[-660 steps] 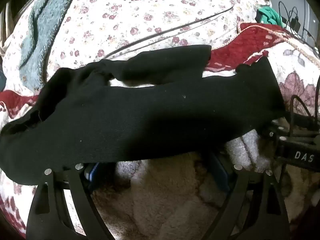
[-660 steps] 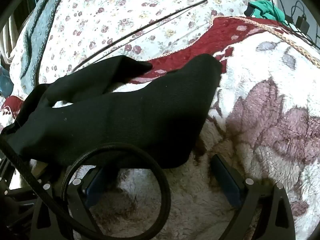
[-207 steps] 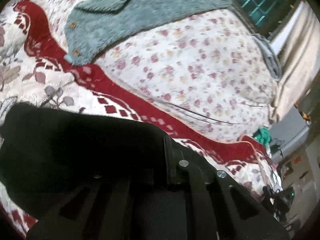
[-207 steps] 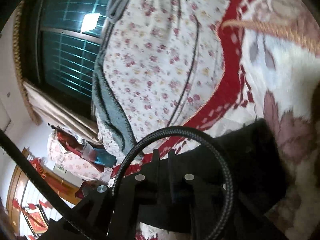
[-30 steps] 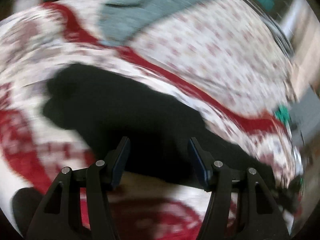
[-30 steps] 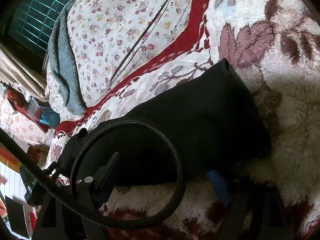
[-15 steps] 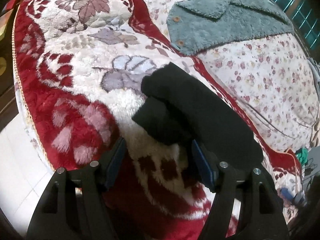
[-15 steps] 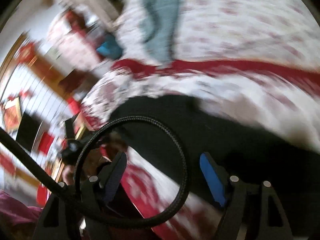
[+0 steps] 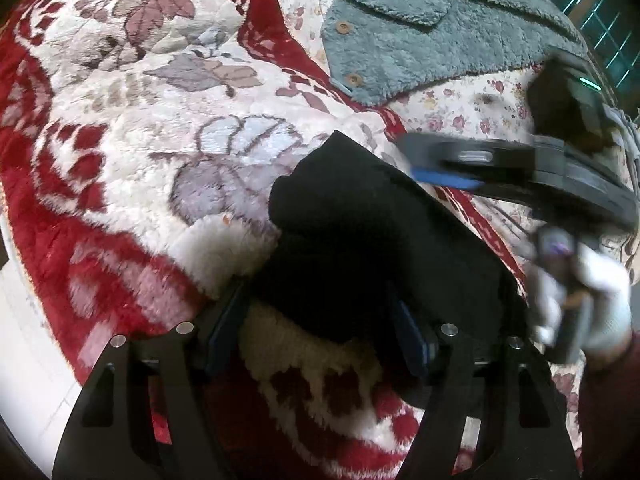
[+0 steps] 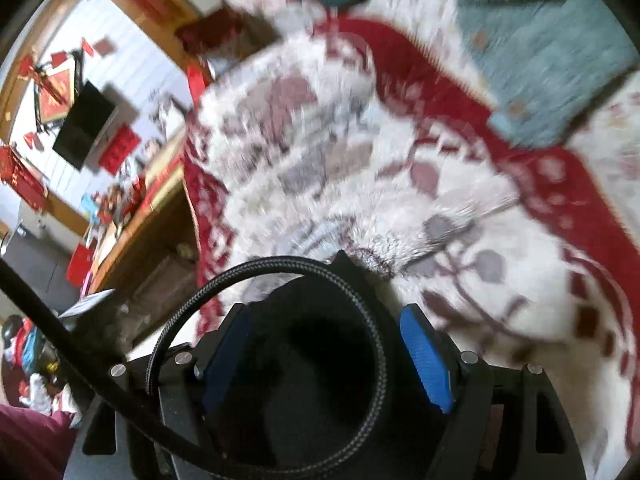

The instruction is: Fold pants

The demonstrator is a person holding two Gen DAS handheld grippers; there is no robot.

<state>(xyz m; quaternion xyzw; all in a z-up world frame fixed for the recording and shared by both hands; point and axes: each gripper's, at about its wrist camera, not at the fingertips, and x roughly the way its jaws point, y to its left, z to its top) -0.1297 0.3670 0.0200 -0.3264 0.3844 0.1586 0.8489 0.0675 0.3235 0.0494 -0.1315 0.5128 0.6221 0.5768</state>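
Bed blanket (image 9: 120,128), red-white floral, carries all. Pants (image 9: 360,232) now compact black bundle at near edge, against long spread shape earlier: fold looks nearly done.

Right tool (image 10: 324,356) swung across from far side, blurred, jaws spread, pants between, no pinch seen.

Left tool (image 9: 316,332) just opening wider, straddles bundle's near end, apparently not clamping.

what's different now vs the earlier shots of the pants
The black pants, spread long with both legs out at the start, are now a short folded bundle on the red and white blanket. The left hand-held gripper has let go and its jaws have just been opening around the bundle's near end. The right hand-held gripper swung across over it. The grey fleece garment stayed put.
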